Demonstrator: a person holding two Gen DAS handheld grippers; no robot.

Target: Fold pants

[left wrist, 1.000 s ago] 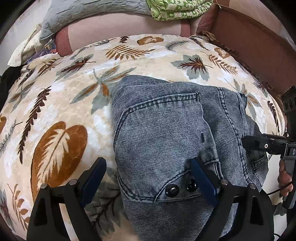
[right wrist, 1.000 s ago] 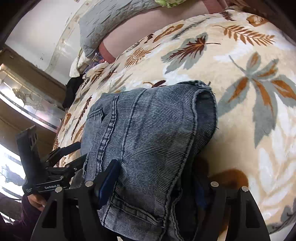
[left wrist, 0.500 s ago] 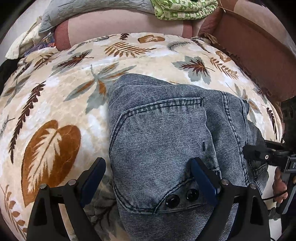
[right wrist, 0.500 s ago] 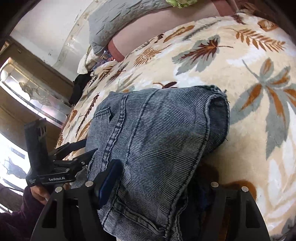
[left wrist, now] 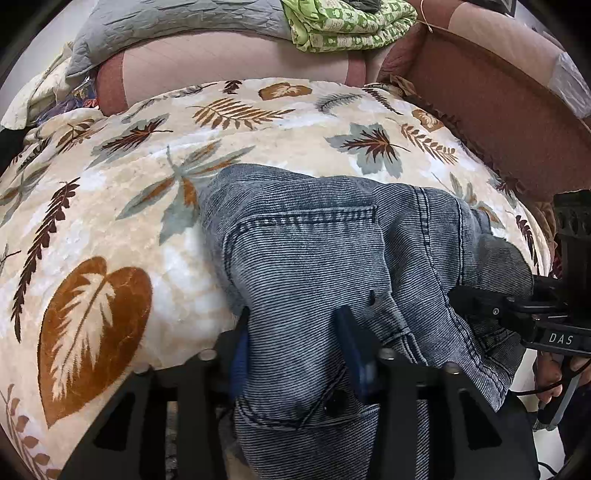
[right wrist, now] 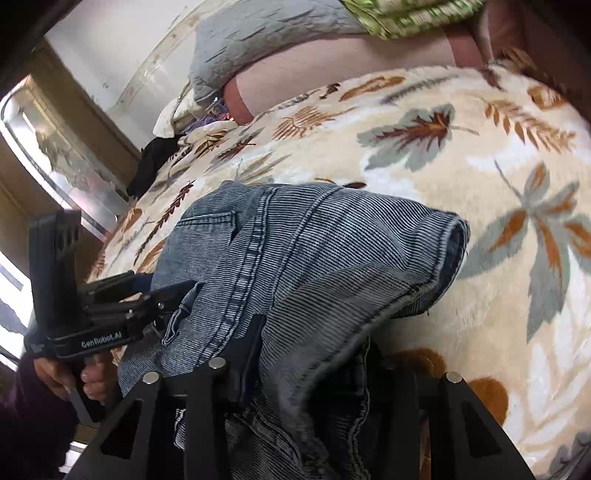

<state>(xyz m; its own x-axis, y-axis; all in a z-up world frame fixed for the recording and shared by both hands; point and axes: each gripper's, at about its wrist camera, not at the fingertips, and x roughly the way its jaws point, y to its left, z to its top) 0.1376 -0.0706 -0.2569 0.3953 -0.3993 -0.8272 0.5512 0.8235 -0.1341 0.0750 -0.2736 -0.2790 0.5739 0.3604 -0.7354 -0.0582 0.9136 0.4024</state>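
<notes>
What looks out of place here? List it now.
Nothing is spilled or damaged. The jeans are bunched unevenly on the leaf-print blanket, one end hanging off the near edge. The left gripper and right gripper have just been closing, denim between each pair of jaws.

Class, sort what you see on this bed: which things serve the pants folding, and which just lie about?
In use:
- blue-grey denim pants
- left tongs, closed on the pants
- right tongs, closed on the pants

Lying about:
- leaf-print cream blanket
- green patterned cloth
- grey quilted pillow
</notes>
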